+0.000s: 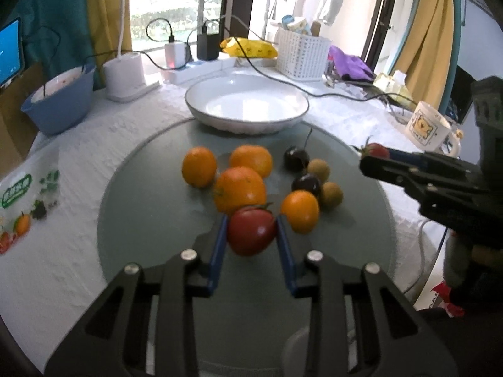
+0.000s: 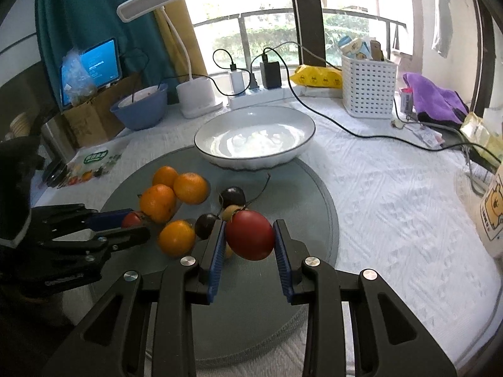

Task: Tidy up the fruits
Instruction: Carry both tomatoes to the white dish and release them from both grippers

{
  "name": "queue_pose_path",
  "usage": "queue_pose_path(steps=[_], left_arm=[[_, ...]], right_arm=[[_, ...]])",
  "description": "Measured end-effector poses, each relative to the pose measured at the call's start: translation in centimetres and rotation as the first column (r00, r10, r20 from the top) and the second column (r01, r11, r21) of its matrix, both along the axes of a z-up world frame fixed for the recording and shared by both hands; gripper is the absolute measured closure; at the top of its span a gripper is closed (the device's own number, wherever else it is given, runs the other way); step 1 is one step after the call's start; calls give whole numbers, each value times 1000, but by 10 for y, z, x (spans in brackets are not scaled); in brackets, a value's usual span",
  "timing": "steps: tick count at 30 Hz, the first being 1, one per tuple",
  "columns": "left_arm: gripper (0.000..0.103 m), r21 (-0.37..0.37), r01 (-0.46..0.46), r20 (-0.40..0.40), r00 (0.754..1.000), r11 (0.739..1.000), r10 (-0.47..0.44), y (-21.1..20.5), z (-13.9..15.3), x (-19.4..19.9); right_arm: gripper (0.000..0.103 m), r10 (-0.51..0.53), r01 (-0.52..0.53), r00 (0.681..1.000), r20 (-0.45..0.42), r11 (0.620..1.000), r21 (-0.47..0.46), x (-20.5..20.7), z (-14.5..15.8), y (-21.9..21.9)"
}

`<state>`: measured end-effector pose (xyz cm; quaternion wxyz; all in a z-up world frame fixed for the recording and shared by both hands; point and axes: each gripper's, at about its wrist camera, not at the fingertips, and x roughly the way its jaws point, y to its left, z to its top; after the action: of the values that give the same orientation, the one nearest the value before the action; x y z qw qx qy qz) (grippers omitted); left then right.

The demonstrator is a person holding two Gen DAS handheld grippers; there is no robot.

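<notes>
Each gripper holds a red tomato. My left gripper (image 1: 251,232) is shut on a red tomato (image 1: 251,231) above the grey round mat (image 1: 151,226); it also shows in the right wrist view (image 2: 135,224). My right gripper (image 2: 250,235) is shut on another red tomato (image 2: 250,235) and appears at right in the left wrist view (image 1: 374,154). On the mat lie several oranges (image 1: 239,188), two dark cherries (image 1: 296,158) and two small brown fruits (image 1: 318,170). An empty white bowl (image 1: 246,102) stands behind the mat.
A blue bowl (image 1: 59,103), a white lamp base (image 1: 125,75), chargers with cables (image 1: 176,53), a yellow packet (image 1: 250,47), a white basket (image 1: 301,53), a purple cloth (image 1: 349,62) and a bear mug (image 1: 427,125) ring the table. A fruit bag (image 1: 28,207) lies at left.
</notes>
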<state>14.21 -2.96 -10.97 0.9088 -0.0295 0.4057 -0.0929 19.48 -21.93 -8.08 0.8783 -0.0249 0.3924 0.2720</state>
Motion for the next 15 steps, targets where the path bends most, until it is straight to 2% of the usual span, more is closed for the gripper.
queue_pose_path(steps=[7, 15], left_arm=[[71, -10, -21, 59, 998, 1000, 21, 9, 24, 2], [71, -6, -39, 88, 995, 999, 40, 20, 35, 22]], right_arm=[[70, 17, -17, 1000, 26, 1000, -3, 13, 9, 8], [70, 31, -31, 998, 45, 1000, -1, 30, 16, 15]])
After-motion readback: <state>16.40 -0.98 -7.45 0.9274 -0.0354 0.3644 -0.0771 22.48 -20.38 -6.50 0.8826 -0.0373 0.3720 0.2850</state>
